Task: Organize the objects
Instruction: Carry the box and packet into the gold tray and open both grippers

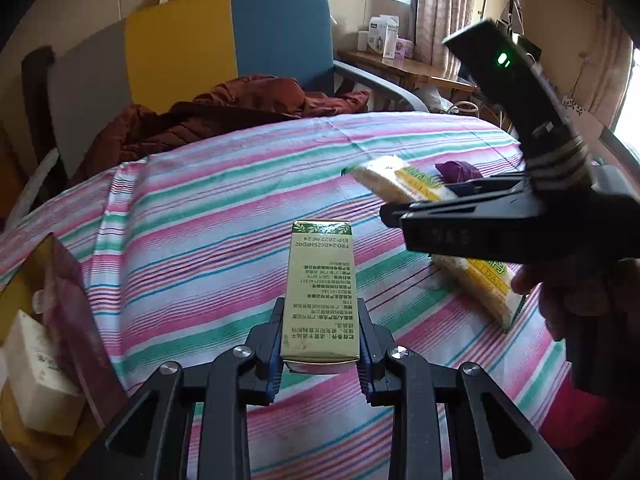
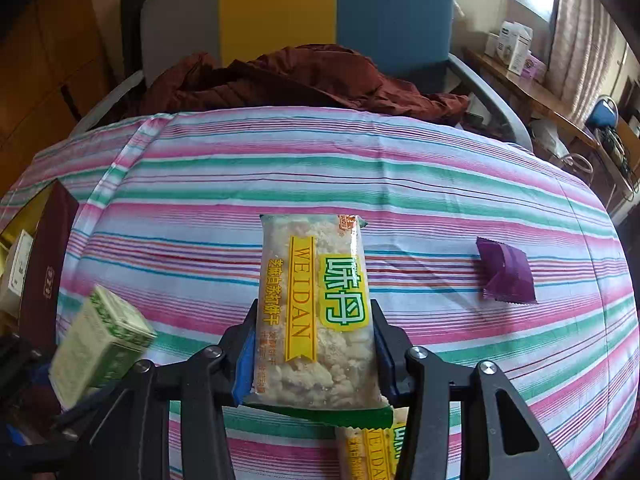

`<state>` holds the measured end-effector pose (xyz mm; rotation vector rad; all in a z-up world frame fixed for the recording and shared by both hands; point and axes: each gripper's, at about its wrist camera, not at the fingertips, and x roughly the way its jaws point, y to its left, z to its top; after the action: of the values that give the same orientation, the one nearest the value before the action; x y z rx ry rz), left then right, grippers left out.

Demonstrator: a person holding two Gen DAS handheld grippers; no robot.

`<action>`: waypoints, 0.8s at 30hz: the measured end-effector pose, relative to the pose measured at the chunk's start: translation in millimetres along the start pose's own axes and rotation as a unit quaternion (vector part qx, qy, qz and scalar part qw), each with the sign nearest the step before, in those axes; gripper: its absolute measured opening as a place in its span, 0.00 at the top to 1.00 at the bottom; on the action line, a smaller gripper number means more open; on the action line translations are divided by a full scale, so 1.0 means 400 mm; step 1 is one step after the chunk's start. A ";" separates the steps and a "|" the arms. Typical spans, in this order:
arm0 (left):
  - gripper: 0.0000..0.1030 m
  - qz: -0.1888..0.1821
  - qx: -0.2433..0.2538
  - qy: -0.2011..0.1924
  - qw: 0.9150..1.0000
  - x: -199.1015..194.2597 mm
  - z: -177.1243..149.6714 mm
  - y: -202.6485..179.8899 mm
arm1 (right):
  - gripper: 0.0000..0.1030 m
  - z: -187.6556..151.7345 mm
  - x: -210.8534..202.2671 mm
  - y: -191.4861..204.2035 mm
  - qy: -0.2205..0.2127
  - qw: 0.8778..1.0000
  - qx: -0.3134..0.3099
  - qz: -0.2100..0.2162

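My left gripper (image 1: 320,344) is shut on a narrow green-and-gold box (image 1: 320,288) and holds it just above the striped tablecloth (image 1: 208,216). The right wrist view shows the same box (image 2: 100,348) at the lower left. My right gripper (image 2: 316,340) is shut on a clear biscuit pack with a yellow WEIDAN label (image 2: 316,312), its pads pressing both long sides. A second such pack (image 2: 372,452) lies on the cloth beneath it, also seen as the pack (image 1: 480,284) in the left wrist view. A purple sachet (image 2: 506,276) lies to the right.
An open dark-red box (image 1: 76,300) at the table's left edge holds a white carton (image 1: 36,372). A brown jacket (image 2: 304,76) lies on the grey, yellow and blue chair (image 2: 280,8) behind the table. A wooden shelf with boxes (image 2: 516,52) is at the far right.
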<state>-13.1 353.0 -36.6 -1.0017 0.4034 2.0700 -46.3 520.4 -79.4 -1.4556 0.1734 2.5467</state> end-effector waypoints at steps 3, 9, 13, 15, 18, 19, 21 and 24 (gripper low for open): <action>0.71 0.011 0.001 -0.015 1.000 -0.053 -0.007 0.010 | 0.54 -0.007 -0.005 0.014 0.001 1.000 -0.010 -0.002; 0.71 0.029 -0.009 -0.038 0.999 -0.138 -0.023 0.049 | 0.54 -0.013 -0.008 0.017 0.000 1.000 -0.015 -0.011; 0.71 0.039 -0.019 -0.047 0.998 -0.184 -0.044 0.080 | 0.54 -0.019 -0.005 0.032 0.003 1.000 -0.022 -0.012; 0.71 0.044 -0.024 -0.049 0.998 -0.205 -0.057 0.093 | 0.54 -0.022 -0.002 0.037 0.008 1.000 -0.021 -0.009; 0.71 0.050 -0.035 -0.048 0.997 -0.226 -0.077 0.124 | 0.54 -0.027 -0.006 0.053 0.015 1.000 -0.022 -0.002; 0.71 0.051 -0.039 -0.047 0.997 -0.230 -0.083 0.133 | 0.54 -0.027 -0.007 0.060 0.020 1.000 -0.022 0.006; 0.71 0.053 -0.054 -0.044 0.996 -0.241 -0.099 0.161 | 0.54 -0.031 -0.013 0.083 0.025 0.999 -0.028 0.013; 0.71 0.060 -0.078 -0.045 0.994 -0.263 -0.128 0.208 | 0.54 -0.039 -0.034 0.134 0.028 0.998 -0.039 0.026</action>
<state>-10.3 216.3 7.2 -0.9910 0.2628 2.2744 -38.9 463.6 -75.6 -1.5725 0.1231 2.5827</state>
